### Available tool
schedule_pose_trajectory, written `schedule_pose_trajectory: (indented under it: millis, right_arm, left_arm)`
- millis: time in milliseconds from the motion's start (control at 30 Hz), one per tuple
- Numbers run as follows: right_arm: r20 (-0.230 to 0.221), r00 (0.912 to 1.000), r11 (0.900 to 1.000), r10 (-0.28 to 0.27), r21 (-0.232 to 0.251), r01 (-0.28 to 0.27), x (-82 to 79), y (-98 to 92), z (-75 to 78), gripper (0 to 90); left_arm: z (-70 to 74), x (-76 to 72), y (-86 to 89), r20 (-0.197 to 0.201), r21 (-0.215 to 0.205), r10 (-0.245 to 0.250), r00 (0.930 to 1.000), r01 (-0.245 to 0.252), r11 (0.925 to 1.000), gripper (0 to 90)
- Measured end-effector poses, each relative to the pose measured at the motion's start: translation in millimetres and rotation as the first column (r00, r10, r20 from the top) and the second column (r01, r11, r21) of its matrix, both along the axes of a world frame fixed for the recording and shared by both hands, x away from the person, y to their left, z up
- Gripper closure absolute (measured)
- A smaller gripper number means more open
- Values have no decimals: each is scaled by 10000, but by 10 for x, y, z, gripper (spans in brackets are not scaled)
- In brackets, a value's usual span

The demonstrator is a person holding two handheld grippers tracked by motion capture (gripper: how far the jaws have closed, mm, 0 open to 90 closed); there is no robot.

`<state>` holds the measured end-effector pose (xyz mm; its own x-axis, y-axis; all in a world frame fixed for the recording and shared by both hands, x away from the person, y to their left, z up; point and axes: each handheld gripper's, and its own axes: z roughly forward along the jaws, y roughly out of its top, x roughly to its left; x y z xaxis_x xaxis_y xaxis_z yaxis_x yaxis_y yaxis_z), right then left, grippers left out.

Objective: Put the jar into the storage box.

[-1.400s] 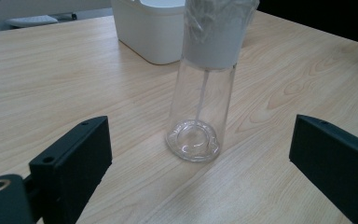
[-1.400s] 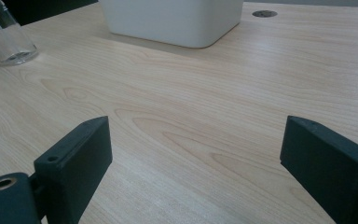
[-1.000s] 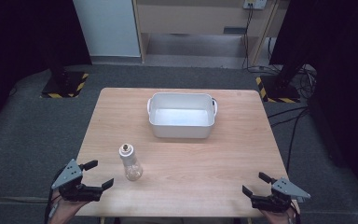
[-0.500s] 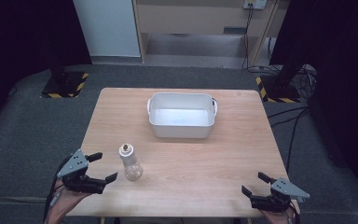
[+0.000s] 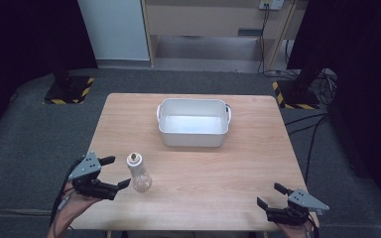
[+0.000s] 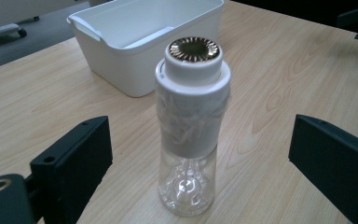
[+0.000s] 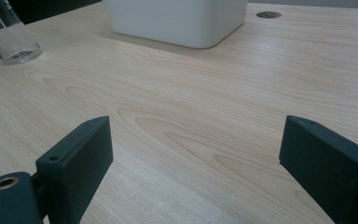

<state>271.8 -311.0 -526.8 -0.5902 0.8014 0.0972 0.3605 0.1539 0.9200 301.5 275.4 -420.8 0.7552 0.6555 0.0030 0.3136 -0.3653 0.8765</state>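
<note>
White plastic tub point(image 5: 193, 123) toward the far middle of the wooden table point(image 5: 228, 183), open side up, handles at both short ends; nothing visible inside, just a pale bare floor. Same tub behind the bottle in the left gripper view point(image 6: 140, 37), interior plain white as far as that angle reaches.

Clear bottle point(image 5: 139, 173) upright near the front left of the table, well apart from the tub. Up close in the left gripper view point(image 6: 191, 130): white collar and cap with a brass-coloured ribbed disc on top, a whitish band wrapped round the upper half, clear glass below. Possibly some small transparent piece sitting at the bottom, hard to tell through the reflections. Bottle base also caught at the top left corner of the right gripper view point(image 7: 10, 39).

Left gripper point(image 5: 115, 172) just beside the bottle at the table's front left edge, jaws spread wide, one on either side of it, touching nothing, gripping nothing. Bottle centred in the gap between them in the left gripper view, clear space on both sides.

Right gripper point(image 5: 269, 196) at the front right corner, well apart from bottle and tub, jaws likewise spread wide over bare wood, holding nothing.
</note>
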Motion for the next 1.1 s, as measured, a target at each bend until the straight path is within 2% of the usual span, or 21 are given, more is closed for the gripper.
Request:
schedule_pose_trajectory:
  millis: [167,433,700,767,833,1000,1100]
  right_arm:
    - [-2,10000,10000,19,2,-19,-3,1,2,98]
    - [3,10000,10000,26,-8,-26,-1,1,0,100]
    - [-20,10000,10000,37,10,-37,-5,1,1,101]
    - [-21,10000,10000,45,18,-45,-5,2,1,101]
    - [-19,10000,10000,53,4,-53,-4,2,0,101]
    - [1,10000,10000,46,25,-46,-6,2,1,104]
    - [8,10000,10000,60,23,-60,-7,2,1,104]
  left_arm:
    - [33,81,-74,-53,86,-223,9997,224,9997,47]
    - [-2,214,-141,-370,-195,-446,9983,439,9988,49]
    - [-54,320,-211,-612,-33,-545,9966,544,9985,66]
    - [-72,341,-223,-631,67,-525,9966,531,9986,90]
    - [-89,367,-225,-738,-3,-556,9957,557,9984,118]
    - [-133,406,-252,-963,102,-698,9929,711,9974,271]
    - [-142,411,-277,-912,422,-612,9939,653,9970,387]
